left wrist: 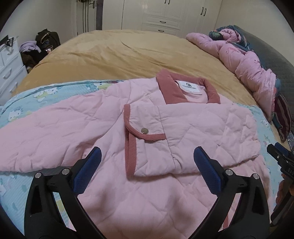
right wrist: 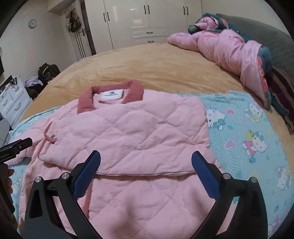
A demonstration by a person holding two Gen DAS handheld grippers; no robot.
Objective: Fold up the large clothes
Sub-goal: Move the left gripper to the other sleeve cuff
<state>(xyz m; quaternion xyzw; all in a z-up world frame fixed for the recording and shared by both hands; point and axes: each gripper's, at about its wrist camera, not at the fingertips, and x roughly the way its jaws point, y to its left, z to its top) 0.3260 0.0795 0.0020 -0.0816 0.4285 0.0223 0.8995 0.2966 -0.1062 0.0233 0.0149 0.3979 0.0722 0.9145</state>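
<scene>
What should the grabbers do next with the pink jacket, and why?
Probably move the left hand-held gripper toward the quilted pink jacket's left sleeve and fold it inward. The right sleeve already lies across the chest, the left one is spread out, and both grippers are open, holding nothing.

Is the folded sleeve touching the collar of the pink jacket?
Touching. In the left wrist view, the sleeve lies right against the lower edge of the collar.

We're seeing soft, dim indoor light, glare on the far wardrobe doors, heavy fisheye bending with black corners, and slight blur throughout.
</scene>
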